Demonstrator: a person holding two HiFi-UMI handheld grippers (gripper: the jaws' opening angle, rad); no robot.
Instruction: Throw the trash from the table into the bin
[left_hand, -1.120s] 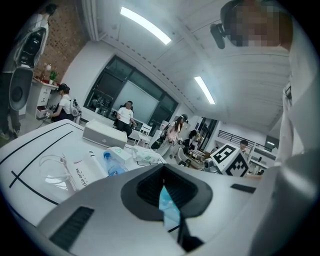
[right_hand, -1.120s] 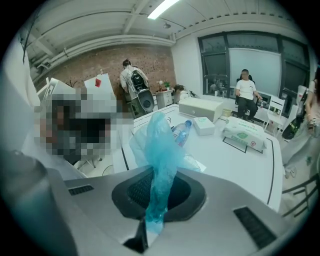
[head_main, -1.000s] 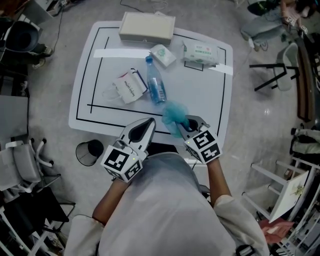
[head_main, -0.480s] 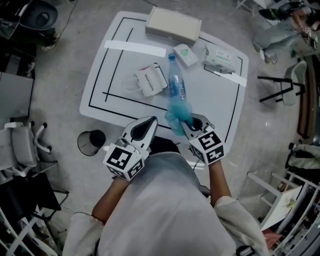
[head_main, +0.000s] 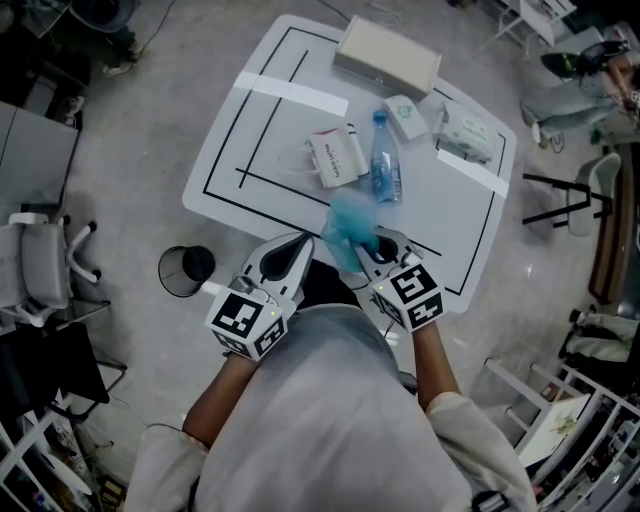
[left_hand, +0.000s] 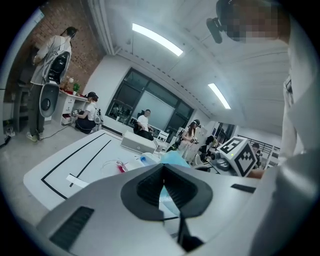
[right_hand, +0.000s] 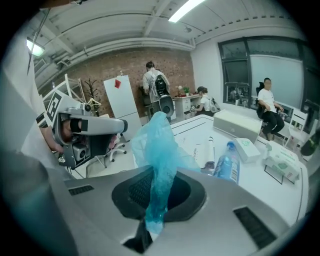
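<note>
My right gripper is shut on a crumpled blue plastic bag, held over the table's near edge; in the right gripper view the blue bag rises from between the closed jaws. My left gripper is shut and empty, just left of the bag and off the table edge. The black mesh bin stands on the floor to the left of my left gripper. Still on the white table lie a plastic water bottle and a white printed bag.
A beige box, a small white carton and a wipes pack lie at the table's far side. Office chairs stand at the left. Several people are in the room beyond the table.
In the head view the table has swung up and to the right and the bin has come slightly nearer my left gripper. The blue bag stays in the right gripper.
</note>
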